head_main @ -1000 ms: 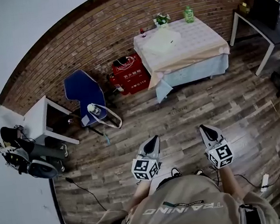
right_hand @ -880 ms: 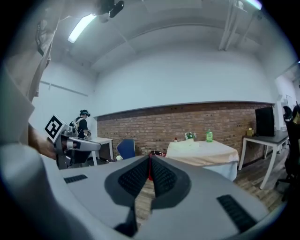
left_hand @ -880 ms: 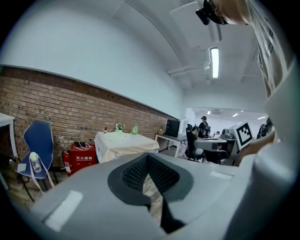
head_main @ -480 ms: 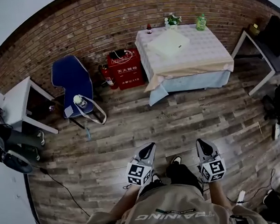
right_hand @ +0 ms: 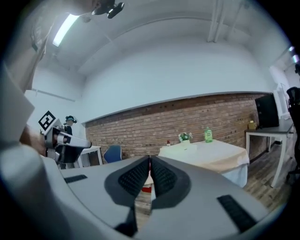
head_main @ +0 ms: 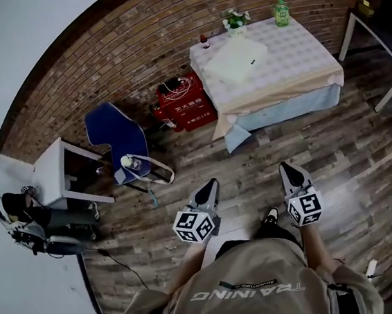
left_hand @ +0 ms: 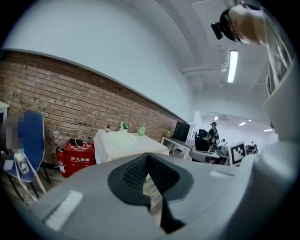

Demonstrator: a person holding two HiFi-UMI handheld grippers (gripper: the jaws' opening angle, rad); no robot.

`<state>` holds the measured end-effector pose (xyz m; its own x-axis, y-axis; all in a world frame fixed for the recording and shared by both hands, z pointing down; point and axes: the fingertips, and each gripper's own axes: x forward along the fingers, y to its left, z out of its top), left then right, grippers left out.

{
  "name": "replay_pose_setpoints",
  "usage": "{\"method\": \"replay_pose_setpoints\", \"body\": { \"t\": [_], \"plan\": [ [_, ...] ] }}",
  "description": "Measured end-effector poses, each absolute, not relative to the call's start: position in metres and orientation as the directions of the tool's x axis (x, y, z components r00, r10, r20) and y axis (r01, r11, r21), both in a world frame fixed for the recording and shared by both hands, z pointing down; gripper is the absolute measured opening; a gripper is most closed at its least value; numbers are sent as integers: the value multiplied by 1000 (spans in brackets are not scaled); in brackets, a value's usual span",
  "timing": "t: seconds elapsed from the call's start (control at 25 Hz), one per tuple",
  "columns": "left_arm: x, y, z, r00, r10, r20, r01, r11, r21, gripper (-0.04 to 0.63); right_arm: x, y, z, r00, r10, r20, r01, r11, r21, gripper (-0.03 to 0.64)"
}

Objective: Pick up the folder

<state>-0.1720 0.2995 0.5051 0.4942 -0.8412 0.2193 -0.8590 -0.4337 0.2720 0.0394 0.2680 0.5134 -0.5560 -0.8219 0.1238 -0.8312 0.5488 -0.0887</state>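
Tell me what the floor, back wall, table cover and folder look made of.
Floor: wood planks or wood-look laminate; staggered grey-brown boards, slight sheen.
Back wall: bare brick, matte; mortar lines show.
Table cover: cloth, matte, faint grid pattern; drapes in folds at the corner.
Folder: pale, flat, perhaps card or plastic; too far to tell.

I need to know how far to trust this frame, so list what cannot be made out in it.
Folder, head view: a pale flat shape on the table; too small to show its cover or clasp.
Green bottle, head view: label too small to read.
Blue chair, left gripper view: partly under a mosaic patch.
Dark desk, head view: cut off by the right edge.
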Motion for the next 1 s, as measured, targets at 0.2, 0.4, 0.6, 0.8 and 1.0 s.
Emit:
{"method": "replay_pose_setpoints", "body": {
  "t": [0.2, 0.4, 0.6, 0.8, 1.0],
  "plan": [
    [-162, 238, 500, 456, -861, 225, -868, -373, 329, 6, 68, 219, 532, -608, -772, 189, -788, 616, -18, 12],
    [-145, 199, 519, 454, -850, 266, -865, -350, 360, 6, 105, 175, 546, -519, -831, 203, -855, 511, -93, 12],
    [-146, 145, 523, 497, -830, 253, -852, -413, 320, 6, 93, 120, 544, -516, -827, 223, -854, 517, -59, 12],
    [-159, 87, 516, 531, -815, 230, -842, -477, 252, 6, 53, 76, 527, -537, -806, 248, -835, 549, -21, 12],
    [-175, 31, 504, 597, -777, 202, -801, -560, 212, 6, 13, 23, 511, -511, -816, 271, -845, 534, 13, 12]
  ]
}}
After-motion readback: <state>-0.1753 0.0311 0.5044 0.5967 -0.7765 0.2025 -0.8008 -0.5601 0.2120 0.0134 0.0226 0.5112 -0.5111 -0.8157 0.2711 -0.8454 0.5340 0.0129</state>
